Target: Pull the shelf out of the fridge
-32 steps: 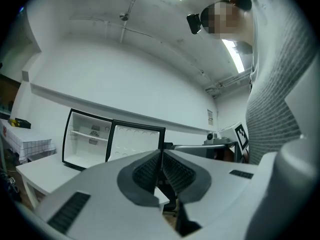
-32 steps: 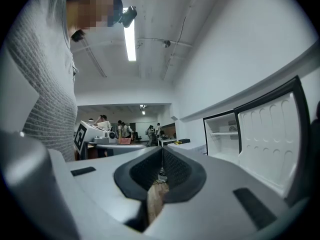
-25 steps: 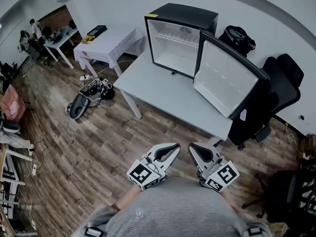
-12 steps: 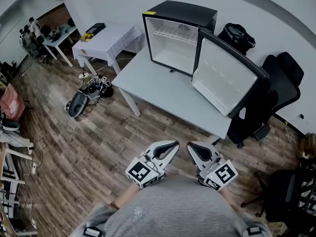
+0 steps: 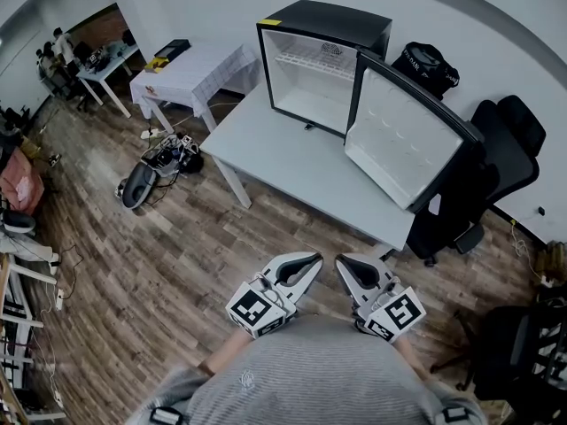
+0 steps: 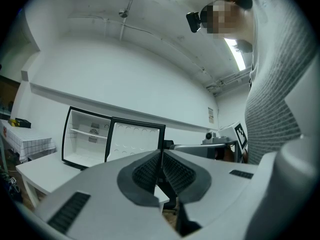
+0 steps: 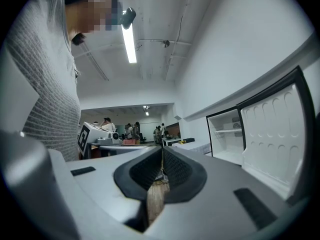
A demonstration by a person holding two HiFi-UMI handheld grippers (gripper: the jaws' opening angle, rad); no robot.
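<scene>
Since the reach apparently hasn't started, left gripper (image 5: pixel 302 267) and right gripper (image 5: pixel 349 271) sit low center, jaws together on nothing. The shelf (image 5: pixel 306 61) sits inside the open fridge (image 5: pixel 335 21), upper center, well apart.

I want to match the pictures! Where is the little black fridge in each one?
Head view: small black fridge with white inside, top centre.
Left gripper view: fridge left of centre, low.
Right gripper view: fridge right side.
Shared landmark: its open white-lined door.
</scene>
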